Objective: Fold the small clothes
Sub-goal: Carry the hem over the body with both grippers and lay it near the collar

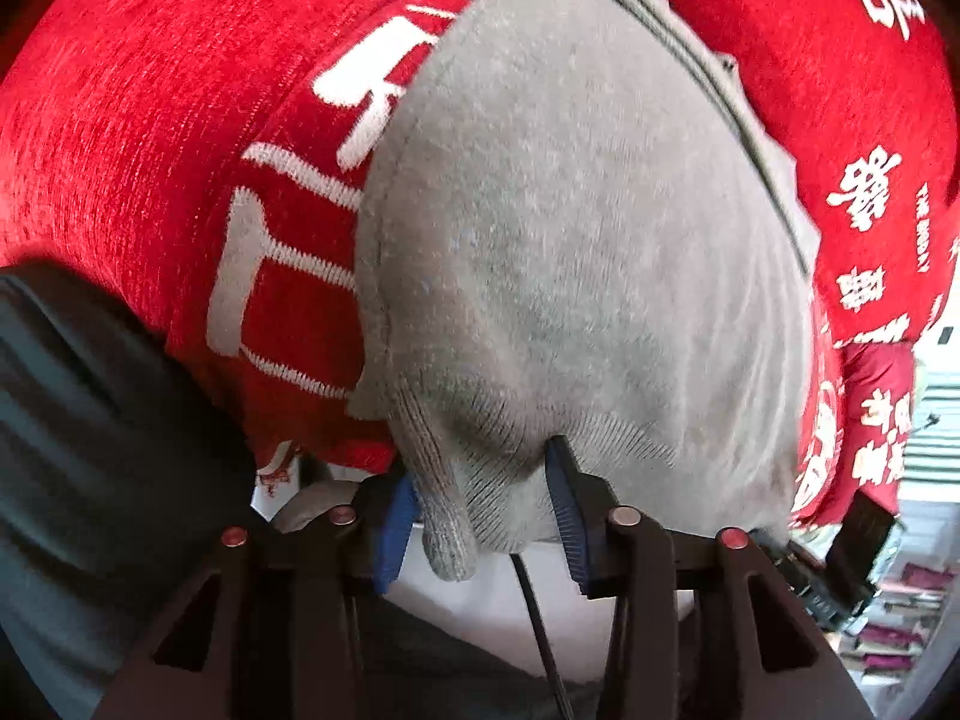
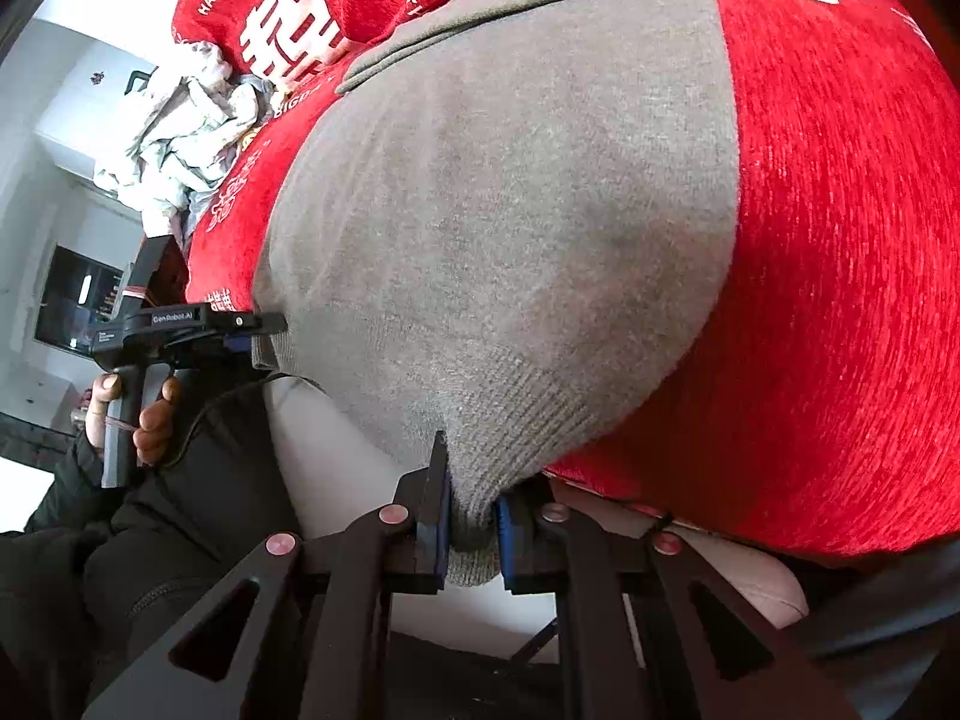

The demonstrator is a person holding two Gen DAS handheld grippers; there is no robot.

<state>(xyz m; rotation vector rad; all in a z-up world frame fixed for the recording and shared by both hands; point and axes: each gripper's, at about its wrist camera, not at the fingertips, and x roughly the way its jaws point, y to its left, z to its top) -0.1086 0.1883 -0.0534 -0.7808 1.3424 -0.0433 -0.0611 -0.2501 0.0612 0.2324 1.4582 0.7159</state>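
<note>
Grey knit garment (image 2: 498, 210) lies spread flat on a red cloth with white lettering (image 2: 840, 252), which covers whatever carries it; the surface under the cloth is hidden, so can't say if it's a counter or a bed. The ribbed hem hangs just over the near edge of the red cloth, toward the person, probably so both corners can be pinched from below and lifted for a fold. Right hand-held gripper (image 2: 471, 516) is narrow, blue pads clamped on one ribbed hem corner. Left hand-held gripper (image 1: 486, 510) sits at the other hem corner; its jaws stand partly apart, a bunched flap of ribbed hem (image 1: 447, 534) hangs between the blue pads, and there's a visible gap on the one side, so it looks like a loose hold or none, not a firm pinch. In the right wrist view the left hand-held gripper shows side-on at the garment's left edge, held by a hand (image 2: 138, 414) in a dark sleeve; its fingertips are buried against the fabric there. Collar or far hem of the garment is at the top, partly cut off by the frame. A crumpled pale cloth pile (image 2: 174, 144) sits at the far left end of the red cloth; what it is can't be made out. Background at the right of the left view is blurred clutter, unreadable.
</note>
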